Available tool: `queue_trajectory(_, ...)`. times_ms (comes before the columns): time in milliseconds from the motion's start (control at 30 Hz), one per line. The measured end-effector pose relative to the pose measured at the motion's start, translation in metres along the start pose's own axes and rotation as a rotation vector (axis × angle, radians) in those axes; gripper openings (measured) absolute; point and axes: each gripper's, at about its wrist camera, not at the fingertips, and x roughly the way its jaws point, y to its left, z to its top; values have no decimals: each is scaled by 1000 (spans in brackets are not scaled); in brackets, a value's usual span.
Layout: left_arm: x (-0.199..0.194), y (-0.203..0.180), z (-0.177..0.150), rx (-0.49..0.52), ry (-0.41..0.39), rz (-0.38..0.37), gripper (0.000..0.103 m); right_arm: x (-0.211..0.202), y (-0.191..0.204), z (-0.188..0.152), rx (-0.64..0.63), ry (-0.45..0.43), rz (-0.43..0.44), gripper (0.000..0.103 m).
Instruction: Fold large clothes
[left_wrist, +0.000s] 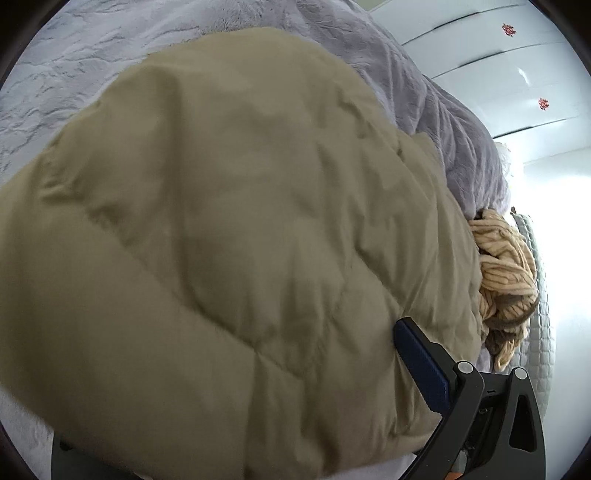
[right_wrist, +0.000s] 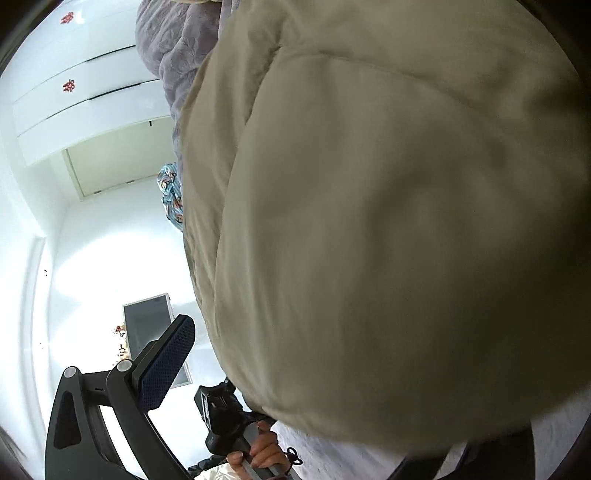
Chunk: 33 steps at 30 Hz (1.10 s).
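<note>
A large padded khaki jacket (left_wrist: 229, 240) fills the left wrist view and drapes over my left gripper (left_wrist: 280, 402). Only the left gripper's right finger (left_wrist: 421, 369), with its blue pad, shows; the other finger is hidden under the fabric. In the right wrist view the same khaki jacket (right_wrist: 388, 240) covers my right gripper (right_wrist: 295, 391). Only its left finger (right_wrist: 166, 365) shows, standing apart from the cloth edge. Whether either gripper holds the fabric is hidden.
A grey-lilac plush blanket (left_wrist: 454, 122) lies on the pale bed cover (left_wrist: 66, 74) behind the jacket. A cream knitted garment (left_wrist: 506, 280) sits at the right. White wardrobe doors (right_wrist: 74, 92) and a person's hand (right_wrist: 262, 450) on the other gripper's handle show in the right wrist view.
</note>
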Motion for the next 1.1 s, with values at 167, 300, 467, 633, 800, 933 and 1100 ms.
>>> queue_trajectory(167,9,-7,7,-12,-26,32,95,13,1,6,-8,5,-26,103)
queue_trajectory(300,0,-12,8,29,-39,19,46,10,1,4,16,9,-91,74)
queue_trajectory(467,-25,-37,1,174,-74,25,24,5,7,-1,-4,1,-100,34)
queue_trajectory(633,-54,-49,-15,248,-87,4,22,-12,18,-19,-60,5,-73,26)
queue_trajectory(800,-88,-35,-45,253,-54,-31,22,-36,12,-54,-81,32,-61,26)
queue_trajectory(933,-115,-1,-84,208,6,-52,22,-57,-10,-95,-45,50,-39,26)
queue_trajectory(1100,-135,45,-134,141,96,-46,22,-77,-52,-144,24,65,-61,27)
